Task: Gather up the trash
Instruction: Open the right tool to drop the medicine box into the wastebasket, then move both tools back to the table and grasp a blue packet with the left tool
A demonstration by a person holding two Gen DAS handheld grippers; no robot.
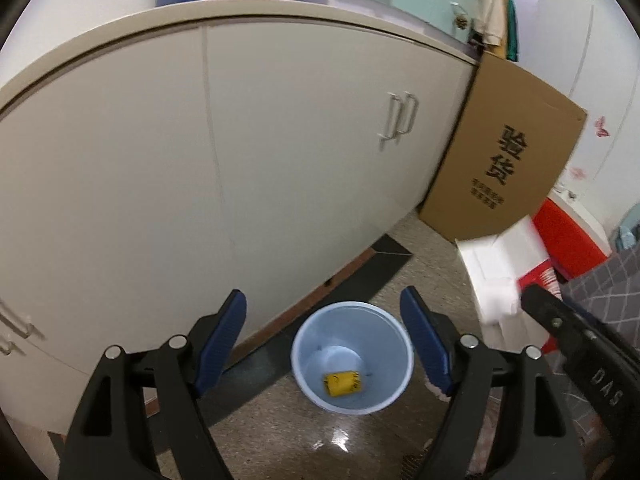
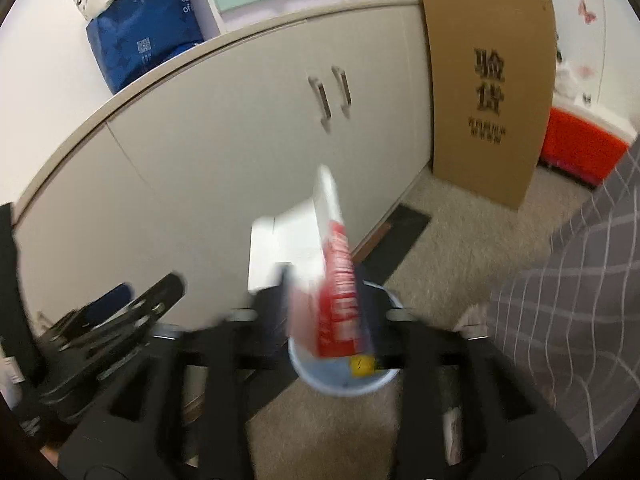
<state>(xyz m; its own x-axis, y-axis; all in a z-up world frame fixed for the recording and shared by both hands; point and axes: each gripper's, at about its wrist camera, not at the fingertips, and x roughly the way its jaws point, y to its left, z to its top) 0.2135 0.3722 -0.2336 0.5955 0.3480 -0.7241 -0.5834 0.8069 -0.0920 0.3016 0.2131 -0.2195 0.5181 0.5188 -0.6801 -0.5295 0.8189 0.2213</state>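
A pale blue trash bin (image 1: 352, 358) stands on the floor by the cabinet, with a yellow piece of trash (image 1: 343, 384) inside. My left gripper (image 1: 324, 336) is open and empty, held above the bin with a blue-padded jaw on either side. My right gripper (image 2: 326, 304) is shut on a white and red carton (image 2: 316, 264), held above the bin (image 2: 344, 380); the view is blurred. The carton (image 1: 504, 276) and right gripper also show at the right of the left wrist view.
White cabinet doors (image 1: 240, 160) fill the left and back. A flat cardboard box (image 1: 504, 160) leans against the cabinet end. A red container (image 2: 580, 148) sits beyond it. Grey checked fabric (image 2: 580, 280) lies at the right. A blue bag (image 2: 140, 36) sits on the counter.
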